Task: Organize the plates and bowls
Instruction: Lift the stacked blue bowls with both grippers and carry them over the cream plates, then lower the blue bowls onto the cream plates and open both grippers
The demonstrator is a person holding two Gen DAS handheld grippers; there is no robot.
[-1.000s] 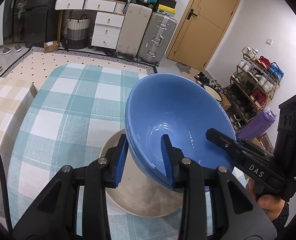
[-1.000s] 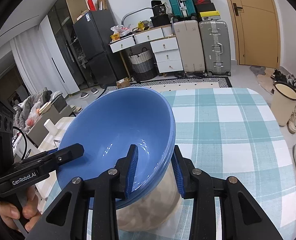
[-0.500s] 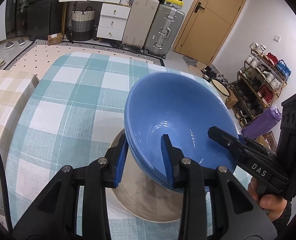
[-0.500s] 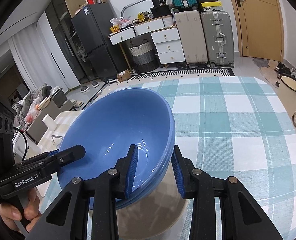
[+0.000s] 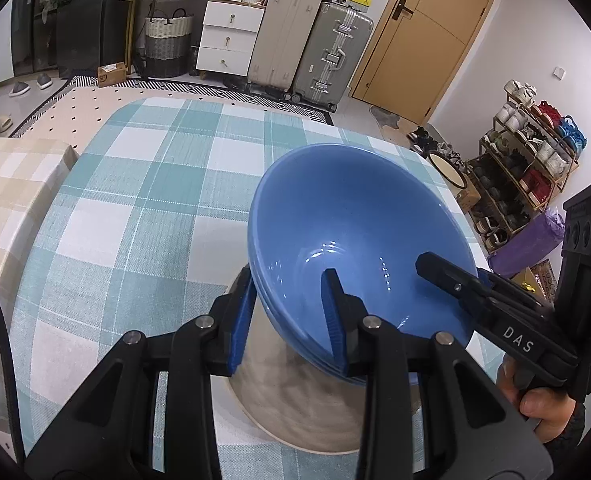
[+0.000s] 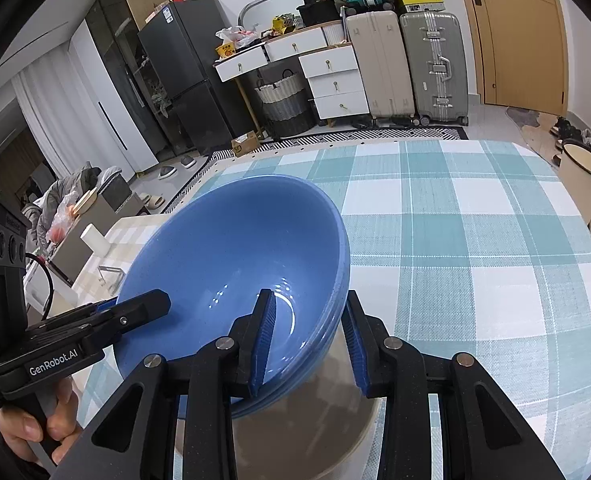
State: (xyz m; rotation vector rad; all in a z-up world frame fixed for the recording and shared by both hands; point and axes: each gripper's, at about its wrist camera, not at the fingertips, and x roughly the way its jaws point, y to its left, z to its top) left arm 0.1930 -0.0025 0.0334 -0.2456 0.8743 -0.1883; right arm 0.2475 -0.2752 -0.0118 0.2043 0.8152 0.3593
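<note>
The blue bowls (image 5: 359, 236), nested and tilted above a beige plate (image 5: 295, 412), are clamped at opposite rims by the left gripper (image 5: 289, 316) and right gripper (image 6: 309, 338), both angled downward. A shoe rack (image 5: 531, 164) is seen only from the left wrist, a refrigerator (image 6: 183, 80) only from the right.

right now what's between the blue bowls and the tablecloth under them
A beige plate lies on the tablecloth directly below the blue bowls; both wrist views show it.

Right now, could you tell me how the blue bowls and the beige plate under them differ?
The blue bowls are deep, glossy and nested; the beige plate is flat, matte and single. The bowls are held by both tools at opposite rims, while the plate lies on the checked tablecloth. Both are round.
</note>
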